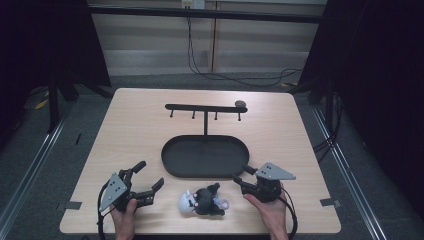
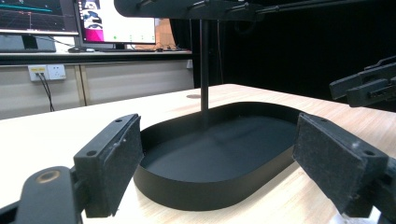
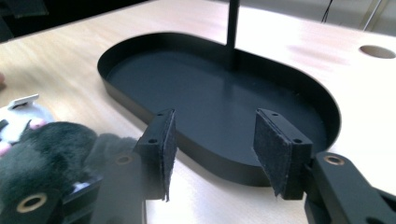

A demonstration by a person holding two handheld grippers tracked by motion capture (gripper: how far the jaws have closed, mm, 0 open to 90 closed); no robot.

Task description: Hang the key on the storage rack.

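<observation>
A black oval tray (image 1: 166, 156) lies mid-table, and a black post with a hook bar (image 1: 205, 107) rises from its far side. A black and white plush toy (image 1: 202, 201) lies on the wood near the front edge, between my two grippers. My left gripper (image 1: 151, 174) stands open at the front left, with its jaws wide apart and aimed at the tray (image 2: 201, 193). My right gripper (image 1: 240, 173) hovers just right of the toy with its jaws apart and nothing between them. In the right gripper view the gripper (image 3: 212, 149) faces the tray (image 3: 119, 91), with the plush toy (image 3: 42, 149) at its lower left.
A small dark round object (image 1: 240, 103) sits at the right end of the hook bar. The other gripper (image 2: 369, 86) juts in at the right edge of the left gripper view. Monitors (image 2: 112, 21) stand on a desk behind. A hole (image 3: 377, 51) marks the tabletop beyond the tray.
</observation>
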